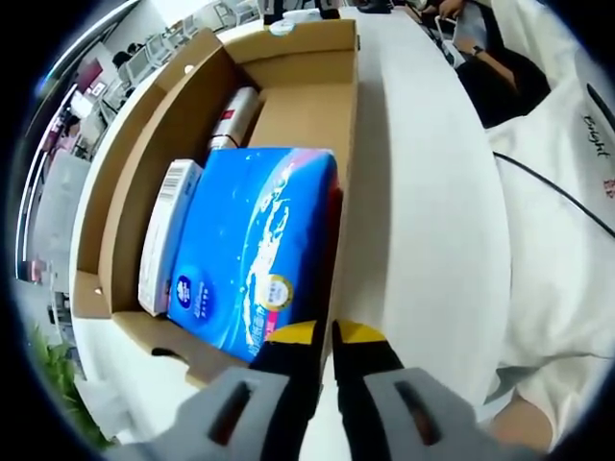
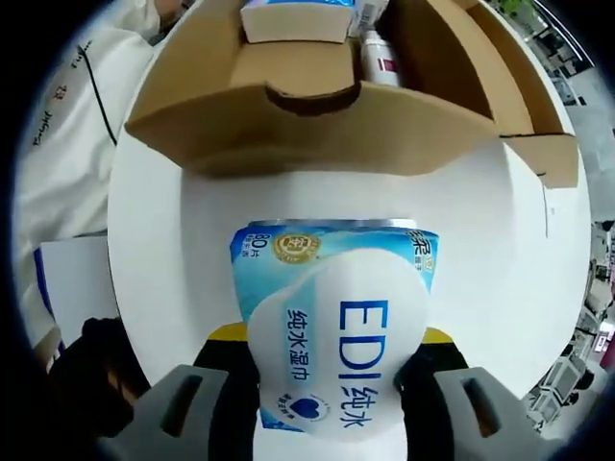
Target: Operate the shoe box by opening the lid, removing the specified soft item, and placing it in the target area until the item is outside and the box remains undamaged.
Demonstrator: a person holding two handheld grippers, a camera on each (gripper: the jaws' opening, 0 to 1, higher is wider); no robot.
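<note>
The open cardboard shoe box [image 1: 144, 173] lies on the white table [image 1: 423, 221]. Inside it are a soft blue tissue pack [image 1: 255, 245], a white carton [image 1: 168, 235] and a bottle [image 1: 235, 115]. My left gripper [image 1: 327, 336] is at the box's near right corner, its yellow-tipped jaws almost together on the wall edge. In the right gripper view, my right gripper [image 2: 332, 338] is shut on a blue and white wet-wipe pack [image 2: 336, 288], held above the table just outside the shoe box [image 2: 317, 134].
A person in a white shirt [image 1: 567, 202] stands close beside the table, also seen as a white sleeve [image 2: 67, 115]. A black cable [image 1: 557, 192] runs across the shirt. Another seated person [image 1: 485, 58] is at the far end. Office chairs [image 1: 144, 53] stand behind.
</note>
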